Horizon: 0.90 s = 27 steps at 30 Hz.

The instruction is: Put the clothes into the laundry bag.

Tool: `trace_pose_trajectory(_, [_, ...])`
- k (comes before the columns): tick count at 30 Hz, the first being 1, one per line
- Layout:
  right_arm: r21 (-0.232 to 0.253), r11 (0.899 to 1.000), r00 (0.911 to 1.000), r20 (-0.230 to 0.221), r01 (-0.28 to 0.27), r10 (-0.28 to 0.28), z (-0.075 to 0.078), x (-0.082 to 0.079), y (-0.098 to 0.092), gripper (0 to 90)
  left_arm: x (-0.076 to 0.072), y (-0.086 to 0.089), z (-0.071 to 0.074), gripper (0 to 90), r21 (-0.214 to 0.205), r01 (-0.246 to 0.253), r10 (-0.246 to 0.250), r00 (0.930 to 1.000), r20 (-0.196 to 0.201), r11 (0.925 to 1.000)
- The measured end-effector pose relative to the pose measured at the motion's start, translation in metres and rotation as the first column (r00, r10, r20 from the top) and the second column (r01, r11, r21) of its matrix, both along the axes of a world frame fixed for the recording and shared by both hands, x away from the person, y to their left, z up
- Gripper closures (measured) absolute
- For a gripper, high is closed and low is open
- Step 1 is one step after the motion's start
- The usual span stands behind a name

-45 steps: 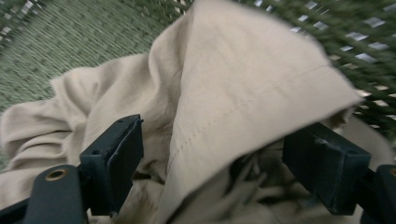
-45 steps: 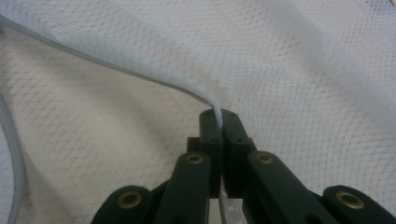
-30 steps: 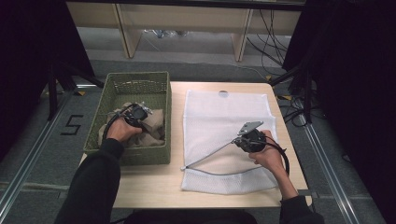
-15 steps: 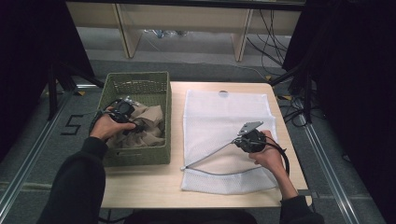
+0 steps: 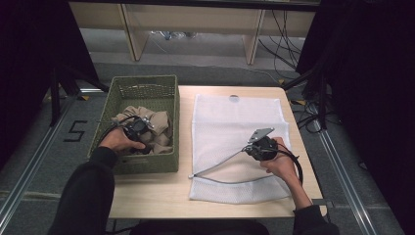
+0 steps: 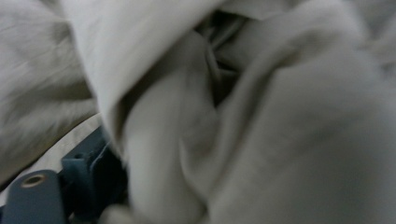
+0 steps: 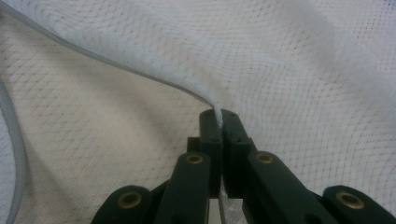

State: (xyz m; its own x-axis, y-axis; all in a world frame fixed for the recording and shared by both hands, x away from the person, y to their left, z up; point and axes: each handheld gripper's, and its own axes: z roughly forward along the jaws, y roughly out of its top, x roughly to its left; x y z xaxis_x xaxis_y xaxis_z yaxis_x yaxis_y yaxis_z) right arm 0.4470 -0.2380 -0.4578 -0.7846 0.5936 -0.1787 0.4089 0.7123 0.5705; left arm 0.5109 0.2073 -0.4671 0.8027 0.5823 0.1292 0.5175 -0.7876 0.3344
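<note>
A crumpled beige cloth (image 5: pixel 159 125) lies in a green woven basket (image 5: pixel 147 81) at the table's left. My left gripper (image 5: pixel 138 128) is pushed down into that cloth. In the left gripper view the beige cloth (image 6: pixel 280 140) bulges between the jaws, and one jaw stands far out at the lower left. A white mesh bag (image 5: pixel 235 122) lies flat on the table's right half. My right gripper (image 5: pixel 248 149) is shut on the bag's corded rim (image 7: pixel 140 74) and holds it lifted off the lower layer. The right gripper (image 7: pixel 220 119) pinches the rim at its very tips.
The wooden table (image 5: pixel 147 196) has bare room in front of the basket and bag. Cables trail from both grippers. Shelving legs and loose wires stand on the floor behind the table; dark curtains hang at both sides.
My left gripper swung to the basket's left side, then came back down into the beige cloth. The right gripper has kept still, holding the bag's rim.
</note>
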Motion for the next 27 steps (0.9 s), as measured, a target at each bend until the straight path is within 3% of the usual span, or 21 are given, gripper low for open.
trace_pose_trajectory(3, [0.007,1.000,1.0000,-0.004,0.003,-0.003,0.000,0.000,0.000,89.8,0.005,-0.010,-0.013,8.7,0.044,-0.008,0.008,0.9999,-0.007,0.9990])
trace_pose_trajectory(4, [0.004,1.000,1.0000,-0.005,0.000,0.000,0.000,0.000,0.000,89.8,0.006,-0.010,-0.013,15.2,0.016,-0.013,0.014,0.9991,-0.040,0.9998])
trace_pose_trajectory(5, [0.005,1.000,1.0000,-0.005,0.000,0.000,0.001,0.000,0.000,89.8,0.007,-0.009,-0.010,40.3,-0.010,-0.008,0.008,0.9985,-0.054,0.9999])
trace_pose_trajectory(6, [0.005,1.000,1.0000,-0.005,0.000,0.000,0.001,0.000,0.000,89.8,0.007,-0.008,-0.007,52.5,-0.027,-0.009,0.008,0.9989,-0.047,0.9996])
trace_pose_trajectory(7, [0.004,1.000,0.9999,0.006,-0.011,0.011,0.001,0.001,-0.001,89.8,0.008,-0.007,-0.006,64.8,-0.030,-0.038,0.037,0.9992,-0.012,0.9988])
trace_pose_trajectory(10, [0.005,1.000,1.0000,-0.004,-0.002,0.002,0.001,0.000,0.000,89.8,0.009,-0.008,-0.006,70.9,-0.057,-0.134,0.135,0.9906,0.022,0.9894])
trace_pose_trajectory(11, [0.001,1.000,0.9997,0.015,-0.022,0.022,0.001,0.002,-0.001,89.8,0.009,-0.011,-0.006,71.9,-0.115,-0.187,0.194,0.9798,0.049,0.9756])
trace_pose_trajectory(12, [-0.003,1.000,0.9995,0.019,-0.027,0.027,0.000,0.002,-0.001,89.8,0.010,-0.011,0.001,72.3,-0.265,-0.261,0.281,0.9588,0.040,0.9283])
trace_pose_trajectory(13, [-0.003,1.000,0.9995,0.019,-0.027,0.027,0.000,0.002,-0.001,89.8,0.010,-0.011,0.001,72.3,-0.265,-0.261,0.281,0.9588,0.040,0.9283])
trace_pose_trajectory(14, [0.001,1.000,0.9999,0.005,-0.013,0.013,0.000,0.002,-0.001,89.8,0.011,-0.011,0.006,72.3,-0.292,-0.281,0.305,0.9517,0.039,0.9142])
trace_pose_trajectory(15, [0.010,1.000,0.9998,-0.016,0.013,-0.012,0.000,0.000,0.000,89.8,0.013,-0.011,0.011,70.2,-0.287,-0.302,0.328,0.9435,0.047,0.9092])
trace_pose_trajectory(17, [0.001,1.000,0.9998,0.006,-0.016,0.016,-0.001,0.002,-0.001,89.8,0.016,-0.011,0.014,59.6,-0.297,-0.325,0.367,0.9248,0.100,0.8981])
trace_pose_trajectory(18, [0.001,1.000,0.9998,0.006,-0.016,0.016,-0.001,0.002,-0.001,89.8,0.018,-0.009,0.016,59.6,-0.287,-0.335,0.374,0.9230,0.091,0.8973])
trace_pose_trajectory(19, [0.002,1.000,0.9999,0.005,-0.012,0.012,-0.001,0.002,-0.001,89.8,0.018,-0.008,0.016,50.8,-0.271,-0.341,0.373,0.9250,0.073,0.9001])
trace_pose_trajectory(20, [0.006,1.000,0.9999,-0.011,0.008,-0.007,0.000,0.000,0.000,89.8,0.018,-0.007,0.016,41.7,-0.230,-0.329,0.352,0.9335,0.067,0.9159])
trace_pose_trajectory(21, [0.001,1.000,0.9999,-0.003,-0.011,0.011,0.000,0.001,-0.001,89.8,0.016,-0.006,0.017,35.7,-0.172,-0.325,0.343,0.9347,0.091,0.9300])
trace_pose_trajectory(22, [0.008,1.000,1.0000,-0.004,-0.001,0.001,0.000,0.001,-0.001,89.8,0.015,-0.005,0.017,26.5,-0.163,-0.321,0.340,0.9339,0.109,0.9329])
trace_pose_trajectory(23, [0.007,1.000,1.0000,-0.008,-0.003,0.003,0.000,0.001,-0.001,89.8,0.013,-0.004,0.020,24.5,-0.172,-0.340,0.362,0.9240,0.122,0.9245])
trace_pose_trajectory(24, [0.007,1.000,1.0000,-0.008,-0.003,0.003,0.000,0.001,-0.001,89.8,0.013,-0.004,0.020,22.0,-0.172,-0.340,0.362,0.9240,0.122,0.9245])
trace_pose_trajectory(26, [0.002,1.000,0.9998,-0.021,0.004,-0.004,0.000,0.000,0.000,89.8,0.009,-0.002,0.025,17.3,-0.153,-0.329,0.352,0.9215,0.164,0.9319])
trace_pose_trajectory(27, [0.003,1.000,0.9999,-0.016,0.005,-0.005,0.000,0.000,0.000,89.8,0.009,0.001,0.028,16.7,-0.127,-0.321,0.342,0.9143,0.217,0.9385])
